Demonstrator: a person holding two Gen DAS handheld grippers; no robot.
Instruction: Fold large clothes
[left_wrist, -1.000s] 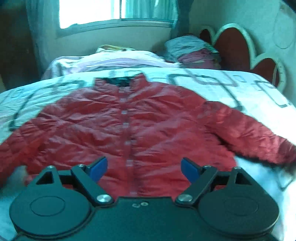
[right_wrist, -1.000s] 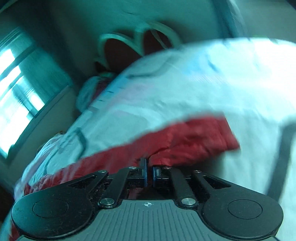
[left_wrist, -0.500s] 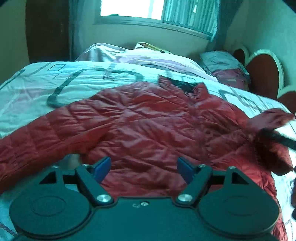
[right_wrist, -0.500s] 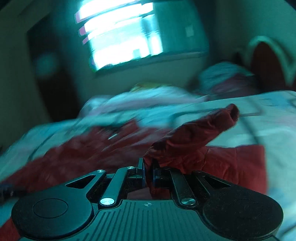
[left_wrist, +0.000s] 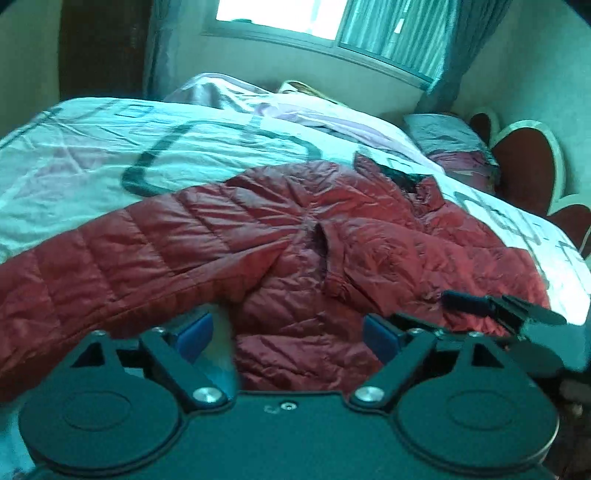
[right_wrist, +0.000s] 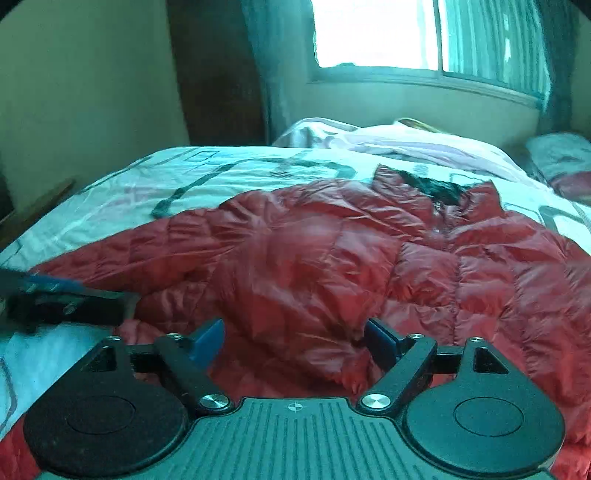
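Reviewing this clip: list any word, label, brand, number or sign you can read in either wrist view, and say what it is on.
No readable text in either view.
Bedsheet: dark outlined shapes only, a pattern, not letters.
Red jacket: no label or brand shows; the dark collar lining is too blurred to tell.
Right tongs: only a small crosshair mark on the body, no characters.
Left tongs: no markings.

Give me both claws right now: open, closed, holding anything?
Left claw: open, holding nothing, over the red jacket.
Right claw: open, holding nothing, over the same jacket.
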